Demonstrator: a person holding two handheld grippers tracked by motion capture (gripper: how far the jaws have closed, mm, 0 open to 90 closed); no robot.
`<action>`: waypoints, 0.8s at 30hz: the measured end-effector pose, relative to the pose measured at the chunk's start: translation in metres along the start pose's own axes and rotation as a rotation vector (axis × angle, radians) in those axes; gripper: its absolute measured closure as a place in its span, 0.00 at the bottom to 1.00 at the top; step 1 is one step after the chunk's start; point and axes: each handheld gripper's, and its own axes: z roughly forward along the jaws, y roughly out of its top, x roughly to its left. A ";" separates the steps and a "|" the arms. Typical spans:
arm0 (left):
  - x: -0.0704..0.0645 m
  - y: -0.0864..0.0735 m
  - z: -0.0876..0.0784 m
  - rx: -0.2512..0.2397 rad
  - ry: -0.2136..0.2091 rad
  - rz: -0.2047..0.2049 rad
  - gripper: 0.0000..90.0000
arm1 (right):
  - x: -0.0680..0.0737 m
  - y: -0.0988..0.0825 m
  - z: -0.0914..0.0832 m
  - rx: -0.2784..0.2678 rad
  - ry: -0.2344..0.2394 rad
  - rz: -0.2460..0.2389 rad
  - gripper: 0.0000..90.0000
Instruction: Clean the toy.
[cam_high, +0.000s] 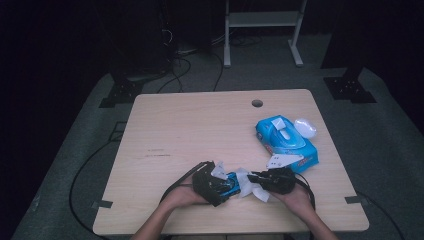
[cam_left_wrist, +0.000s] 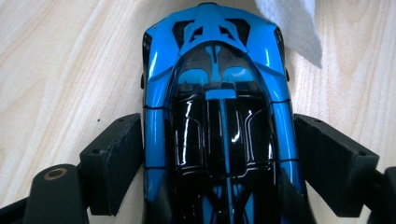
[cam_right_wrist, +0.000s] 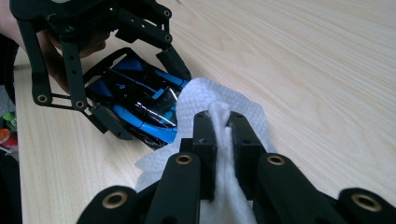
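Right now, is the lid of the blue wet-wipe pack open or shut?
Open. In the high view the wipe pack shows its white lid flipped back beside the pack's far end, leaving the dispensing opening uncovered.

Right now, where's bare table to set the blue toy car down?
Free: the wide left and centre of the light wooden table, from its far edge down to the grippers. Crowded: the right side, with the blue wipes pack and white lid, and the near edge, where the blue toy car meets the white wipe.

Left gripper (cam_high: 226, 184) jaws wide, right gripper (cam_high: 254, 176) clamped shut
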 end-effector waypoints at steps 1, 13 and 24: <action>0.000 0.001 0.000 0.001 0.000 -0.003 0.20 | 0.000 0.000 0.000 0.000 0.000 0.000 0.92; 0.001 0.005 0.001 -0.005 -0.004 -0.018 0.28 | -0.002 -0.001 -0.003 -0.014 -0.008 0.005 0.92; 0.000 0.003 -0.004 -0.021 -0.007 -0.002 0.31 | -0.002 -0.002 -0.004 -0.013 -0.009 0.010 0.92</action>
